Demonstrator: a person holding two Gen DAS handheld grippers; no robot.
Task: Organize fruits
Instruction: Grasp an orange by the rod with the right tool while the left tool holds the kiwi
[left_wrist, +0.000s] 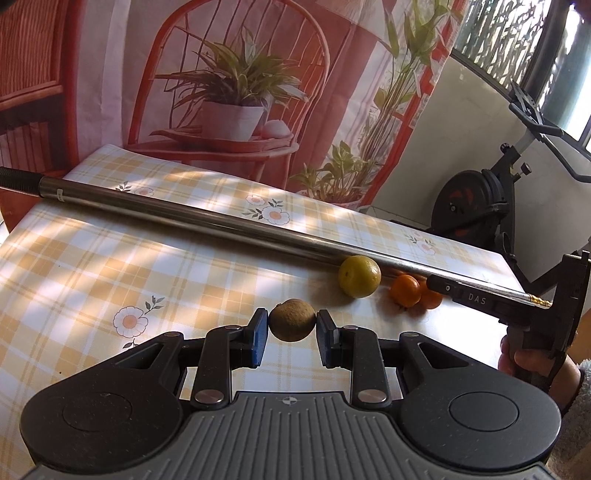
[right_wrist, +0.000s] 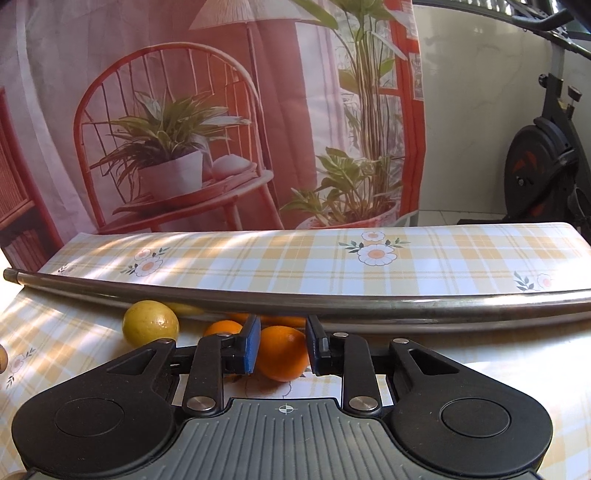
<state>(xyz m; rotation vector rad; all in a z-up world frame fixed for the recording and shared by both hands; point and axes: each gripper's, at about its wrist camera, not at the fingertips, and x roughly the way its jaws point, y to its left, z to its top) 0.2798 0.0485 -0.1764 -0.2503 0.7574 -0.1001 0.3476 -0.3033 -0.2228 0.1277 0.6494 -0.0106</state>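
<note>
Brown, the round fruit (left_wrist: 292, 320) is sitting low in the frame centre, pinched between the blue pads of the left claw (left_wrist: 292, 325); no long axis is showing. The right claw (right_wrist: 282, 349) is standing around an orange (right_wrist: 281, 352), whether gripping I cannot tell. Behind, a steel pole (right_wrist: 295, 302) lying across the tabletop (right_wrist: 424, 254) is partly hiding more oranges beside a yellow fruit (right_wrist: 150, 328).

Bright daylight falls in striped bands across the tablecloth (left_wrist: 110, 258) — fisheye bending curves the frame edges; focus remains sharp.
</note>
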